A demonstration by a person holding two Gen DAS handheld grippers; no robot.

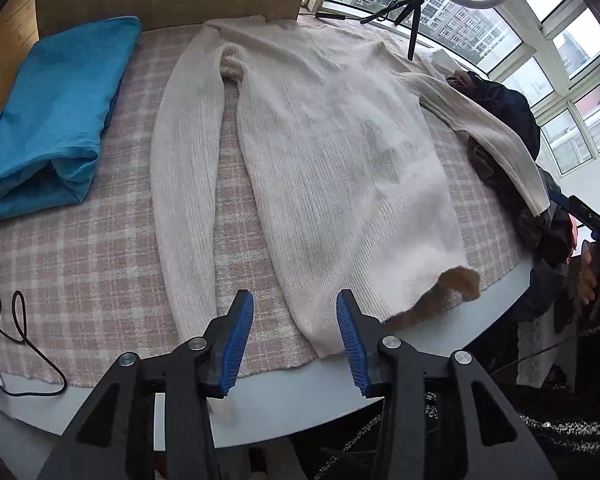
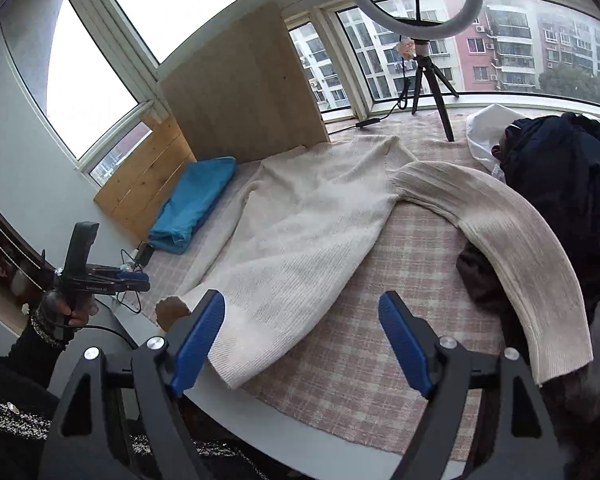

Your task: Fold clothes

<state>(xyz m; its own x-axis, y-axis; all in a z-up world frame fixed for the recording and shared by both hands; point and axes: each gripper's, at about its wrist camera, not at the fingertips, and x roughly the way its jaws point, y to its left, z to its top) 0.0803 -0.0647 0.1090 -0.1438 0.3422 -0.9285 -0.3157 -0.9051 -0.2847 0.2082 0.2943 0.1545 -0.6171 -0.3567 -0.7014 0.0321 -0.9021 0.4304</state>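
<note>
Left wrist view: cream ribbed-knit sweater (image 1: 332, 152) lies flat; both grippers' fingers released, empty; sleeve fold comes next.

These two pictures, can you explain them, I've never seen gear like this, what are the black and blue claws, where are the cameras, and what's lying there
The claws are hand-held grippers; a person holds one in each hand, and each carries a wide-angle camera looking along its fingers. One picture is from the left gripper, the other from the right gripper. Both stand open and hold nothing. A cream sweater lies spread on a checked cloth, one hem corner flipped up. One sleeve rests on a pile of dark clothes. A folded blue cloth lies to the side, and a ring light stands by the window.
</note>
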